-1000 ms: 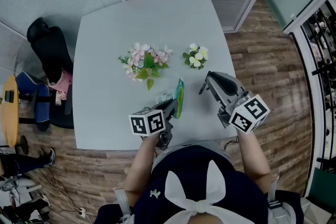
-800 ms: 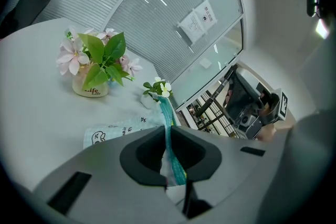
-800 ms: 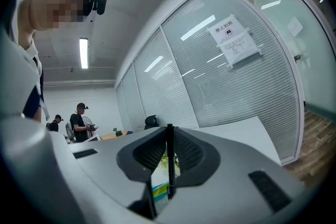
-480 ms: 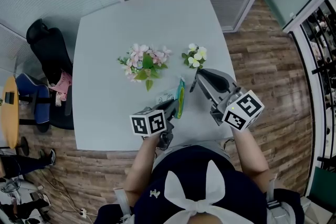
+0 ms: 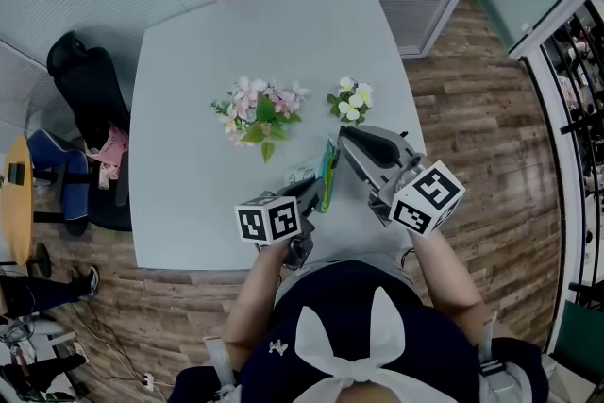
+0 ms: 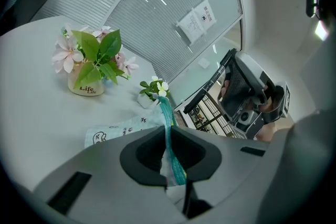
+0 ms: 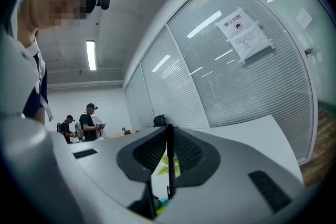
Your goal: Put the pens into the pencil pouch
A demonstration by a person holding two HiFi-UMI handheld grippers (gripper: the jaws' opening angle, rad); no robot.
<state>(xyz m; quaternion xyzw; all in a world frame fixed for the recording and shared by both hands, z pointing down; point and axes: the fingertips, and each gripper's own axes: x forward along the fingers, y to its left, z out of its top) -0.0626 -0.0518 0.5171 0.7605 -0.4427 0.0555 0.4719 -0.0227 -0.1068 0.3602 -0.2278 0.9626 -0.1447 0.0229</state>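
Observation:
The pencil pouch [image 5: 324, 175] is pale with small prints and a teal zip edge; it is held up on edge over the white table [image 5: 189, 61]. My left gripper [image 5: 316, 191] is shut on its near end; in the left gripper view the teal edge [image 6: 168, 128] runs up between the jaws. My right gripper [image 5: 346, 139] hovers just right of the pouch, pointing left. In the right gripper view a thin black pen [image 7: 170, 149] stands upright, clamped between the jaws of the right gripper [image 7: 169, 165]. I cannot make out the pen in the head view.
A pot of pink flowers [image 5: 260, 113] and a small pot of white flowers [image 5: 352, 101] stand just beyond the pouch. The table's near edge lies under my hands. A black chair [image 5: 90, 90] stands at the left. People [image 7: 92, 120] stand far off.
My right gripper has moved left with the pen, from the table's right side to close beside the pouch. The left gripper and pouch have stayed put.

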